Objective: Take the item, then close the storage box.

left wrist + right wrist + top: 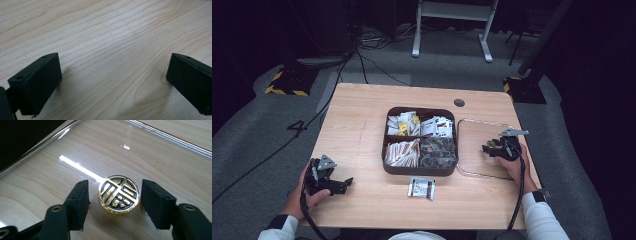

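Note:
A round gold-and-black knob (118, 194) stands on a clear glass lid (150, 152) lying flat on the table. My right gripper (113, 202) straddles the knob, one jaw on each side, with a small gap between each pad and the knob, so it is open. In the high view my right gripper (490, 147) sits over the clear lid (472, 127) to the right of the dark tray (419, 171). My left gripper (343, 184) rests near the table's front left, open, with bare wood between its jaws (112, 82).
The dark four-compartment tray holds packets and sachets in several sections. A single sachet (421, 188) lies on the table in front of it. A cable grommet (459, 103) sits near the far edge. Cables trail from both grippers.

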A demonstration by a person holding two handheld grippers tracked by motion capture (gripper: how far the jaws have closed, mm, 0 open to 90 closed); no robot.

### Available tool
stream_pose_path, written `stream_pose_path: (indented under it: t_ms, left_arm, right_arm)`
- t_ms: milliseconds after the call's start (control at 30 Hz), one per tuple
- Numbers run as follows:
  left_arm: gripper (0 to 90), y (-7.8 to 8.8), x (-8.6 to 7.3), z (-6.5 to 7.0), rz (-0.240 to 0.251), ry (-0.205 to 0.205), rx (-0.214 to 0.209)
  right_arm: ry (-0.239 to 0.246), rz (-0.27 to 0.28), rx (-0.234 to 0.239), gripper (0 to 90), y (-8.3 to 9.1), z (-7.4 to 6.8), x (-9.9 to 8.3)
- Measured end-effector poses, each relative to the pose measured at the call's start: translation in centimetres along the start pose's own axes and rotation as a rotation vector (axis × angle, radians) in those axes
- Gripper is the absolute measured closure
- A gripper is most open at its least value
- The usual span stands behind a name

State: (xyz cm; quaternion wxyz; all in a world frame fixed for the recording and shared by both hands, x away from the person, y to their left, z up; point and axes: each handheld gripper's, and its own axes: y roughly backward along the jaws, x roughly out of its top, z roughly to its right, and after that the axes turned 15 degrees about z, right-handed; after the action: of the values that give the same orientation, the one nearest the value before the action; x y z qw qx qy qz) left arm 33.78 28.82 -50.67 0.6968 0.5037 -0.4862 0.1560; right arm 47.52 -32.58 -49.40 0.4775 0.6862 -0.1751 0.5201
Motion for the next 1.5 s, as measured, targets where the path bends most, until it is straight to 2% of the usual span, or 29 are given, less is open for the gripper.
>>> stream_pose_path:
  t_ms: [200,267,400,1233,1500]
  left_arm:
    - [0.2,0.0,0.0,0.0,0.000,0.001,0.001]
    - [0.2,0.0,0.0,0.0,0.000,0.001,0.001]
    - [0.2,0.0,0.0,0.0,0.000,0.001,0.002]
    - [0.2,0.0,0.0,0.0,-0.002,-0.002,0.000]
    - [0.2,0.0,0.0,0.0,0.001,0.003,0.000]
  right_arm:
    - [0.000,0.015,-0.013,52.8,0.0,0.2,-0.1]
    - [-0.008,0.023,0.010,58.7,0.0,0.3,-0.1]
    - [0.011,0.016,0.009,59.1,0.0,0.2,0.0]
    - [-0.007,0.009,0.000,59.4,0.4,0.8,0.1]
    - [-0.011,0.055,-0.012,59.4,1.7,1.2,1.3]
